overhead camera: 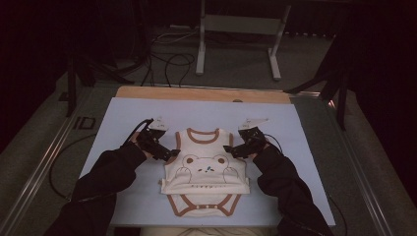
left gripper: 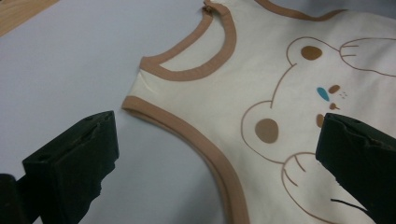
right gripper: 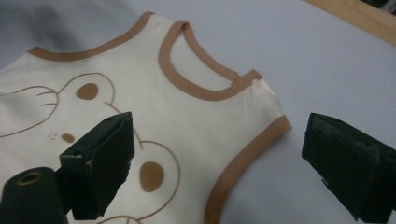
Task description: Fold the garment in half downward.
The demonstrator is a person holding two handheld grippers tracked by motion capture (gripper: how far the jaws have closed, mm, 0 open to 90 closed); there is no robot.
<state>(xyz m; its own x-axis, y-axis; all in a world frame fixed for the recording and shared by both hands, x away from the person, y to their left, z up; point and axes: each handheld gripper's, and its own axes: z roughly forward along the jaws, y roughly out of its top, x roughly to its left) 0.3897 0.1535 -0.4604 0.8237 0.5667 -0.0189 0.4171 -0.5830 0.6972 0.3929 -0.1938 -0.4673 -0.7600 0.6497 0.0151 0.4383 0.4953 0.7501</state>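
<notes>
A cream baby bodysuit (overhead camera: 205,173) with brown trim and a bear print lies flat on the pale blue mat (overhead camera: 123,123). Its lower part looks folded up, with the snap flap toward the person. My left gripper (overhead camera: 172,152) hangs open over the garment's left armhole edge (left gripper: 187,130), one jaw above the mat and one above the print. My right gripper (overhead camera: 229,150) is open too, straddling the right armhole trim (right gripper: 243,158). Neither pair of jaws holds any cloth. In both gripper views the bodysuit (left gripper: 261,93) (right gripper: 140,102) lies smooth.
The mat covers a wooden table whose far edge (overhead camera: 206,93) shows as a tan strip. Beyond it stand a white frame leg (overhead camera: 200,44) and loose cables (overhead camera: 172,61) on the floor. Metal rails (overhead camera: 44,162) run along the table's left side.
</notes>
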